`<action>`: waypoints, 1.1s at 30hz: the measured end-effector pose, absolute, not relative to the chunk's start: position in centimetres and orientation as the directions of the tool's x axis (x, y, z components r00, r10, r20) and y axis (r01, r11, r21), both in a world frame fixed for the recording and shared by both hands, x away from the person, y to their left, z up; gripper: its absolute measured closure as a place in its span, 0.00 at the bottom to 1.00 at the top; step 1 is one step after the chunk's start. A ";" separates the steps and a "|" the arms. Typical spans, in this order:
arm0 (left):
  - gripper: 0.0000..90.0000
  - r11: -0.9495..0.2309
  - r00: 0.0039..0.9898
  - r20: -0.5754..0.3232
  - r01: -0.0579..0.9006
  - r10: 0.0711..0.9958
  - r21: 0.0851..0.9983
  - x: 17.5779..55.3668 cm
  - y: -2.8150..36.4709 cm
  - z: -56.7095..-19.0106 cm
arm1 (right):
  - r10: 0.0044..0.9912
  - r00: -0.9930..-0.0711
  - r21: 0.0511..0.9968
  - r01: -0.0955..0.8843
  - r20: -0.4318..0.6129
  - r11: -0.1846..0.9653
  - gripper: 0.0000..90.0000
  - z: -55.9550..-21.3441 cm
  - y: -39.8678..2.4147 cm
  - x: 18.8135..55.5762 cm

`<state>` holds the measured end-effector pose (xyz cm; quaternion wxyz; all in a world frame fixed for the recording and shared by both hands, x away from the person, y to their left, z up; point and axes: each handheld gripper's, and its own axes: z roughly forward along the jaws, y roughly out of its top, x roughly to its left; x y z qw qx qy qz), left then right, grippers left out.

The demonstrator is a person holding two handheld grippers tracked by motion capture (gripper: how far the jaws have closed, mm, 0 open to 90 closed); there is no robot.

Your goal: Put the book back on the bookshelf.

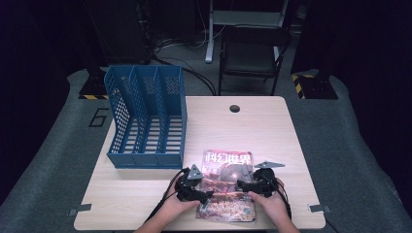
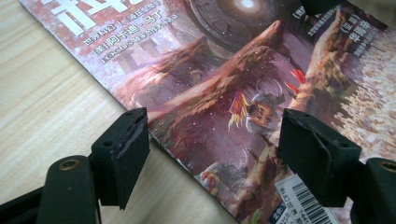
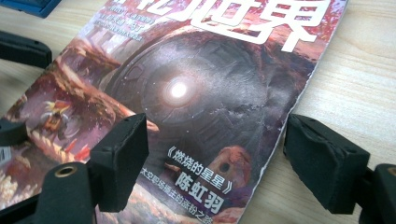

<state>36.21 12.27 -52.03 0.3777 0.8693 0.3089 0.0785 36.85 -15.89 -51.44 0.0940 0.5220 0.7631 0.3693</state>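
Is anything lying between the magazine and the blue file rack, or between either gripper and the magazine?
Nothing visible. Bare table separates the magazine from the blue file rack. The left gripper and right gripper each hang open straddling a magazine edge.

— What are the grippers built like?
— Both the left gripper (image 1: pixel 200 192) and the right gripper (image 1: pixel 251 187) are black, each topped by a grey three-cornered plate and trailing a black cable.
— And close up?
— Blocky black pads (image 2: pixel 126 149), with a brass-coloured screw in each arm.
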 end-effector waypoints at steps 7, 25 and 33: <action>0.27 -0.520 0.799 -0.095 0.471 0.594 0.712 35.6 12.0 -52.2 | 0.873 -0.433 0.657 0.728 0.223 0.194 0.26 -51.4 -15.9 36.9; 0.27 -0.496 0.795 -0.092 0.461 0.600 0.736 35.3 12.1 -52.5 | 0.879 -0.422 0.653 0.733 0.220 0.188 0.28 -51.1 -15.7 36.9; 0.27 -0.494 0.793 -0.075 0.447 0.605 0.746 35.2 12.1 -52.6 | 0.870 -0.422 0.664 0.731 0.255 0.160 0.35 -50.7 -16.2 36.9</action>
